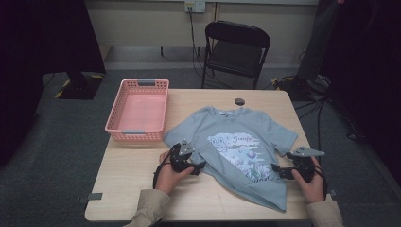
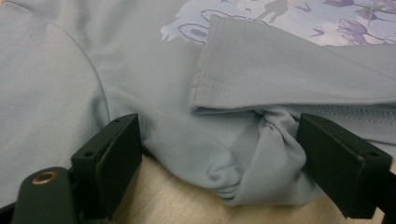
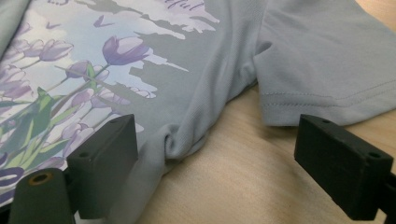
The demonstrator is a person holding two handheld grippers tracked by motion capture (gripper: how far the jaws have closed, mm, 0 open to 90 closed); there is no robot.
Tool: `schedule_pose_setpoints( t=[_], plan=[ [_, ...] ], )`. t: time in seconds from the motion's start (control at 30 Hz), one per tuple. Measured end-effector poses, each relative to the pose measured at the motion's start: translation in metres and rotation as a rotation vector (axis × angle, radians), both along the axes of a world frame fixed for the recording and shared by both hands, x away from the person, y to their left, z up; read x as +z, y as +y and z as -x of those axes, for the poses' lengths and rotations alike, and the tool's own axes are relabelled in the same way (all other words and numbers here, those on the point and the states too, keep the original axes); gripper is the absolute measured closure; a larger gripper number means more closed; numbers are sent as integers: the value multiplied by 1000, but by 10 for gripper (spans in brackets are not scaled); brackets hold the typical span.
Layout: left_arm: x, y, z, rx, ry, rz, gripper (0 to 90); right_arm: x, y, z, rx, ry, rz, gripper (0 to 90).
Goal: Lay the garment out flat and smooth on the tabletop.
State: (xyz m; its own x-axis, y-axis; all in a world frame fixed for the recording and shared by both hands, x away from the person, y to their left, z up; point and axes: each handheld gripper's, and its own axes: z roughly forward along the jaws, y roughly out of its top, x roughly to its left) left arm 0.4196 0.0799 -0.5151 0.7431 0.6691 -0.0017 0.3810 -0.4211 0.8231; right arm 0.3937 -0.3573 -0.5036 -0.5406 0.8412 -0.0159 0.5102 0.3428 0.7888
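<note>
The lower hem of the pale blue short-sleeved T-shirt with a purple tulip print point(image 1: 236, 142) is partly hidden in the high view, where a folded-over flap covers it. In the left gripper view the shirt runs past the top, left and right edges, so only fabric, a strip of print and a little table surface can be read. The shirt lies face up on the light wooden table point(image 1: 137, 165), collar away from the person, to the right of the pink slotted plastic basket point(image 1: 138, 109).

The left gripper point(image 1: 196, 166) is held in the person's left hand point(image 1: 168, 177) at the shirt's left side seam, pointing toward the shirt's middle. Its jaws stand wide apart; a bunched wad of cloth sits between them and lies against the right-hand jaw, with a clear gap at the other. Whether that pad presses on the cloth cannot be told.

The right gripper point(image 1: 279, 170), in the right hand point(image 1: 309, 182), points inward at the shirt's right edge below the sleeve. Its jaws are spread wide, with bare table and a small crease of fabric between them, nothing pinched.

The high view adds a black folding chair point(image 1: 235, 49) beyond the table and a small dark round object point(image 1: 239, 101) above the collar.
</note>
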Motion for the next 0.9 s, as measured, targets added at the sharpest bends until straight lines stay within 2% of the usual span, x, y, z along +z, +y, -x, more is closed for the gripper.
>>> schedule_pose_setpoints(
  t=[0.1,0.17,0.43,0.73,0.83,0.9],
  plan=[
    [0,0,0,0,-2,-3,146,-1,3,0,7,13,48,122],
    [0,0,0,3,0,0,146,-1,4,0,9,9,55,119],
    [0,0,2,10,0,-2,147,-2,1,-4,-3,63,20,110],
    [0,4,3,2,5,10,159,-2,1,-4,-6,64,19,110],
    [2,4,5,3,-7,-5,161,-2,1,-4,-6,64,18,110],
    [6,4,7,6,-12,1,161,-2,1,-4,-6,64,18,110]
  ],
)
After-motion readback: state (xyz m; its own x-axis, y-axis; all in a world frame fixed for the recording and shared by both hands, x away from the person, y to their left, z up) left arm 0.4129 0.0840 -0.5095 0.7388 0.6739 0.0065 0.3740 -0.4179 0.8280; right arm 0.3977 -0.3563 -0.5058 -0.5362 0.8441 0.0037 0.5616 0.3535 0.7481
